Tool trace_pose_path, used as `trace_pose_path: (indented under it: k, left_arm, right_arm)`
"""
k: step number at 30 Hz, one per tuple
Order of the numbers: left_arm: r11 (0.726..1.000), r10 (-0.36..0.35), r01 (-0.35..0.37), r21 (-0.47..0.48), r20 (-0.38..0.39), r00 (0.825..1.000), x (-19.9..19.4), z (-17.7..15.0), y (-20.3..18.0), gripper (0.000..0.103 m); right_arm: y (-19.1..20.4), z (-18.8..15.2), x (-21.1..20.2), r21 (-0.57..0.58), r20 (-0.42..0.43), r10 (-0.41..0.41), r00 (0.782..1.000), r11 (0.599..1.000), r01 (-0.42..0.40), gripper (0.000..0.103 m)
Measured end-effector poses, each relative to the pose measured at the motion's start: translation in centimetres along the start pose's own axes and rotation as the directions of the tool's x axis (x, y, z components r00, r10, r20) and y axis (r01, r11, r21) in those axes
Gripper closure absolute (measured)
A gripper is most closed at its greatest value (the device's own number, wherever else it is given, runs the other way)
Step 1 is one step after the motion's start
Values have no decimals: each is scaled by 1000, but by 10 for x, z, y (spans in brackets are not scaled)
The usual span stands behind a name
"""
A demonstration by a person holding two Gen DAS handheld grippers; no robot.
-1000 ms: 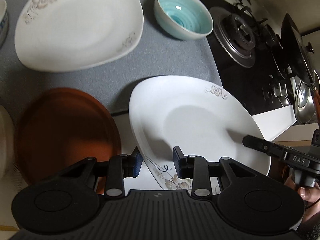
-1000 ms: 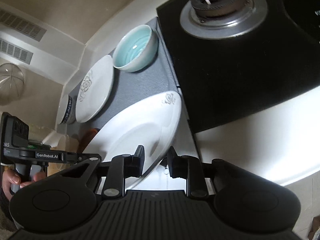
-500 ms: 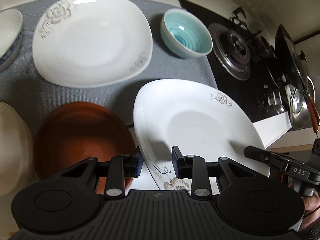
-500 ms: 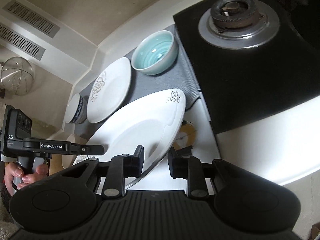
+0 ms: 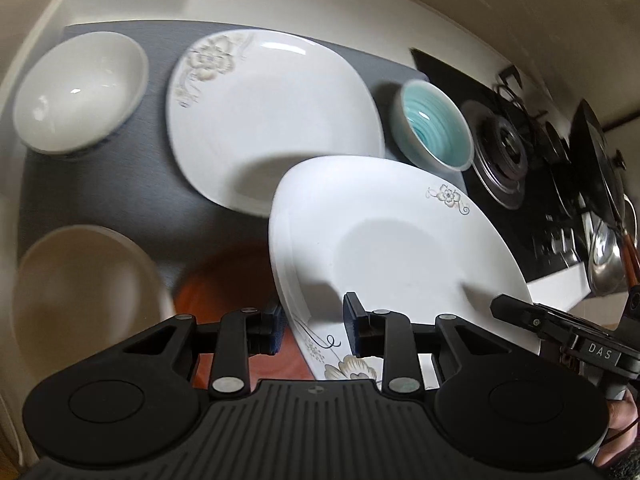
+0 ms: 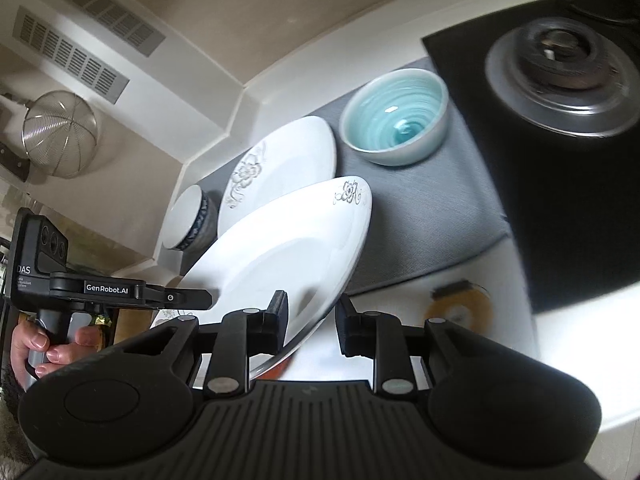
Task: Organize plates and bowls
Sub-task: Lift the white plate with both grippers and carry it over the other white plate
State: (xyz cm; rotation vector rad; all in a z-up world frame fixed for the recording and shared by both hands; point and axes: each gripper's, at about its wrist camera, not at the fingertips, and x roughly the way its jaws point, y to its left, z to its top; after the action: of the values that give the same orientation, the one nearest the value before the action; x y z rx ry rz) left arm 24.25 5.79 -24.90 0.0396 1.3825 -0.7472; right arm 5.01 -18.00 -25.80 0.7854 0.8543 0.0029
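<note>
A white floral plate [image 5: 392, 248] [image 6: 288, 252] is held in the air between both grippers, tilted. My left gripper [image 5: 314, 328] is shut on its near rim. My right gripper [image 6: 312, 318] is shut on its opposite rim. A second white floral plate [image 5: 272, 116] [image 6: 280, 160] lies on the grey mat [image 5: 120, 184] behind it. A teal bowl [image 5: 434, 136] [image 6: 396, 120] sits on the mat by the stove. A white bowl with a blue outside [image 5: 80, 88] [image 6: 186, 216] sits at the mat's far left. A brown plate [image 5: 224, 292] and a beige bowl [image 5: 84, 292] lie below.
A black gas stove [image 5: 504, 152] [image 6: 560, 64] with a burner is to the right of the mat. A pan and a steel lid [image 5: 608, 256] stand at the far right. A yellow tape roll [image 6: 458, 308] lies on the white counter.
The held plate has risen and moved back over the mat, now overlapping the second floral plate. Both grippers rose with it; more of the counter shows.
</note>
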Motion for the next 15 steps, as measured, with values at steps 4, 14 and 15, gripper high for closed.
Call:
trace_pose_path:
  k: [4, 14, 15]
  left_arm:
    - [1000, 10, -9, -25, 12, 1000, -5, 15, 17, 72]
    - [997, 51, -51, -62, 1, 999, 1, 50, 52, 72]
    - [997, 51, -51, -64, -4, 999, 3, 52, 55, 71]
  right_arm:
    - [11, 9, 19, -18, 1, 4, 1000, 1000, -4, 75]
    - [30, 29, 66, -38, -10, -12, 1000, 999, 12, 76]
    - [31, 29, 69, -44, -12, -21, 1000, 999, 20, 76]
